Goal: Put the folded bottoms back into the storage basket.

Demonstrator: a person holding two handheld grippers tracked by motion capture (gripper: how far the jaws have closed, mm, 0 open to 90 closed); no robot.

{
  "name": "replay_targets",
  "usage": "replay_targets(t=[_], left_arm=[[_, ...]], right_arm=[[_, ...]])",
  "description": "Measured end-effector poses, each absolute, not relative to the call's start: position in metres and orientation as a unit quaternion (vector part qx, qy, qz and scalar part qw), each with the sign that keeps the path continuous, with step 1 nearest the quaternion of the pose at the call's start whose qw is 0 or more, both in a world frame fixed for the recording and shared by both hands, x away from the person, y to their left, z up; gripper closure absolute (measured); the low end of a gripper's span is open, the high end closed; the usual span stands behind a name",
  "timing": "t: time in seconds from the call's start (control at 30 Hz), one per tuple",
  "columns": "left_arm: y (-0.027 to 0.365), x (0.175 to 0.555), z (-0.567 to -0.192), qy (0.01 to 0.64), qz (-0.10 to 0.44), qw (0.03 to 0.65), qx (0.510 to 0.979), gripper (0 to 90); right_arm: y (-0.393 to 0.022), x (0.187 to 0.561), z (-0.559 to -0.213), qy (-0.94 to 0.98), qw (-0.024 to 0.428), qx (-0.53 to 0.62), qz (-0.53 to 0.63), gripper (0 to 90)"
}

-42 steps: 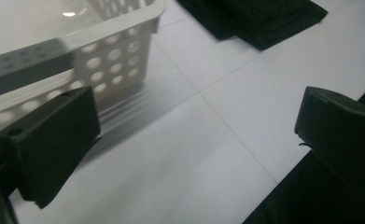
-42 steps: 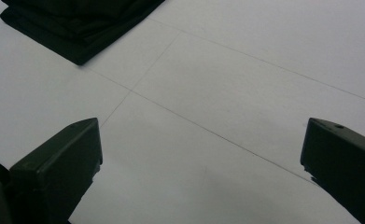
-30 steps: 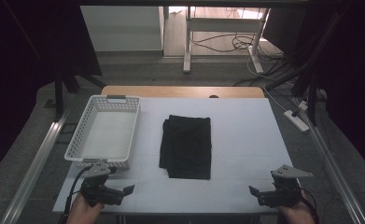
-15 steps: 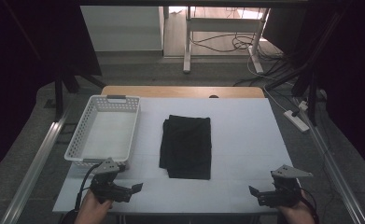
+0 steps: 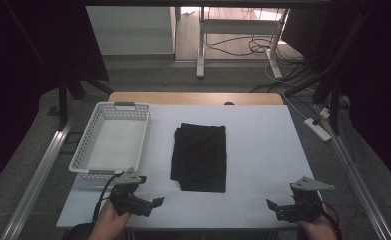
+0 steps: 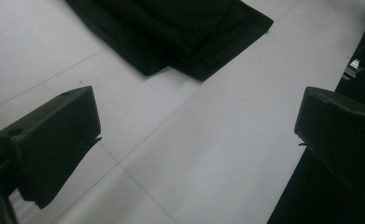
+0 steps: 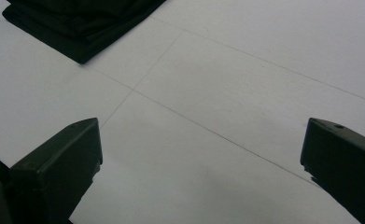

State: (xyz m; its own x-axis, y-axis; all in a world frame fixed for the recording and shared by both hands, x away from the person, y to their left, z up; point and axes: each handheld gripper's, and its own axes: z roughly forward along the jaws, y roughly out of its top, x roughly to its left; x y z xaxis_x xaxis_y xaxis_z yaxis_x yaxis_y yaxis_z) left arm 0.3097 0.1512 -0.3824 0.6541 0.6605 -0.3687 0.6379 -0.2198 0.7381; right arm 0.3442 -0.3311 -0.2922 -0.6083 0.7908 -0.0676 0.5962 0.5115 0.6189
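1. Jaws on both grippers are spread wide with nothing between them – the left gripper [image 5: 155, 202] at the lower left of the high view, the right gripper [image 5: 270, 205] at the lower right.
2. A folded black cloth [image 5: 200, 157] is seen at frame centre, flat on the white table [image 5: 263, 145], apart from both grippers.
3. The approach is judged to be in hand; next, a near corner of the cloth must be reached and pinched.
4. Soft, matte, layered fabric – edges stacked; a white perforated plastic basket [image 5: 94, 126] is seen at the left.

A white basket [image 5: 114, 140] sits along the table's [image 5: 263, 135] left edge; a power strip [image 5: 317, 128] lies on the floor.
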Motion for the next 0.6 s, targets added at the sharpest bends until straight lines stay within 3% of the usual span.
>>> replay_targets(t=[0.6], left_arm=[[0.123,0.331,-0.383,0.385,-0.012,0.475,0.791,0.0]], right_arm=[[-0.331,0.344,-0.292,0.852,0.172,0.407,0.28,0.0]])
